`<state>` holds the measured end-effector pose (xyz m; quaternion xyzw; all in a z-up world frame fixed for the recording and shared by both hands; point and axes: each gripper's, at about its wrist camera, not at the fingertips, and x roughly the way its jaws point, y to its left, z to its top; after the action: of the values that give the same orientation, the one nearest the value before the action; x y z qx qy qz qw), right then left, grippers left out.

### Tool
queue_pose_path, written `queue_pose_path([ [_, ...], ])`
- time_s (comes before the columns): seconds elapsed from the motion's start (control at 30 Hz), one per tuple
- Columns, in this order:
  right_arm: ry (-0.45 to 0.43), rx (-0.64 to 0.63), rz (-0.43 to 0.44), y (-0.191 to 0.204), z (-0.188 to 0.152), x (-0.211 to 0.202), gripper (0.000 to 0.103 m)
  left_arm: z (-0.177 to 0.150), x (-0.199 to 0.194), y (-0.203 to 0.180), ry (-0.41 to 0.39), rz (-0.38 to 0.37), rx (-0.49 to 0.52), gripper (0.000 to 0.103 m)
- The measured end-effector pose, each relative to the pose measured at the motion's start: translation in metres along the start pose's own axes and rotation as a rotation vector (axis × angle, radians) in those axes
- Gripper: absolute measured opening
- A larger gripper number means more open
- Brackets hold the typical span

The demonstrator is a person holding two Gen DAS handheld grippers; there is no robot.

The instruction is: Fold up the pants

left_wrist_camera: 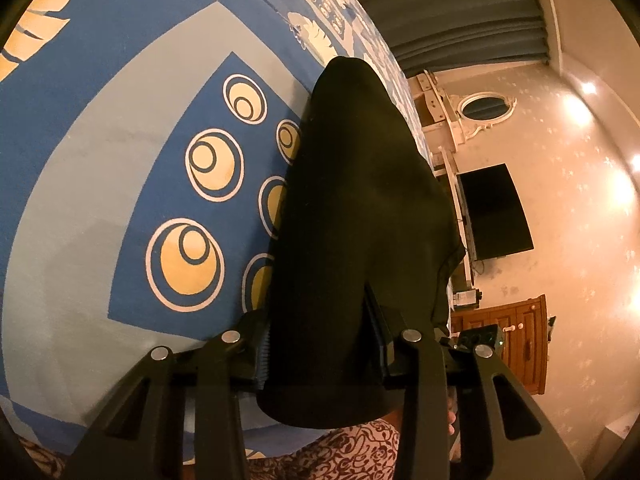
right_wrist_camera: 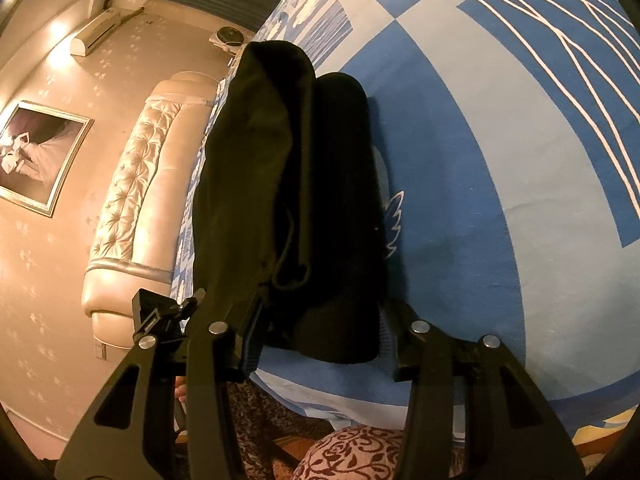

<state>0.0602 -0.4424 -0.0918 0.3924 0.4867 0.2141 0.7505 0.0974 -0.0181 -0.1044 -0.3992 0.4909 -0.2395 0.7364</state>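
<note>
The black pants [left_wrist_camera: 360, 208] hang lifted above the blue patterned bedspread [left_wrist_camera: 120, 160]. My left gripper [left_wrist_camera: 324, 344] is shut on the pants' hem edge, with cloth bunched between its fingers. In the right wrist view the pants [right_wrist_camera: 288, 184] show as doubled layers with a seam and a drawstring. My right gripper [right_wrist_camera: 320, 332] is shut on the pants too, its fingers spread around the thick cloth. The fingertips of both grippers are hidden by fabric.
The bedspread [right_wrist_camera: 500, 160] fills most of both views. A padded headboard [right_wrist_camera: 132, 200] and a framed picture [right_wrist_camera: 36, 156] lie to the left. A dark TV [left_wrist_camera: 496, 212], a wooden cabinet [left_wrist_camera: 508, 336] and a mirror [left_wrist_camera: 484, 106] line the wall. My patterned trousers [right_wrist_camera: 360, 456] show below.
</note>
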Motion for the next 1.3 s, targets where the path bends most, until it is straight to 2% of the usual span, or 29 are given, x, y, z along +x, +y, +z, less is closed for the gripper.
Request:
queue_pose_path([
  [0.77, 0.051, -0.074, -0.024, 0.024, 0.002, 0.036, 0.045, 0.004, -0.029, 0.015, -0.061, 0.033, -0.003, 0.038],
  [1.3, 0.069, -0.098, -0.03, 0.033, 0.001, 0.042, 0.045, 0.003, -0.042, 0.023, -0.073, 0.033, -0.022, 0.038],
])
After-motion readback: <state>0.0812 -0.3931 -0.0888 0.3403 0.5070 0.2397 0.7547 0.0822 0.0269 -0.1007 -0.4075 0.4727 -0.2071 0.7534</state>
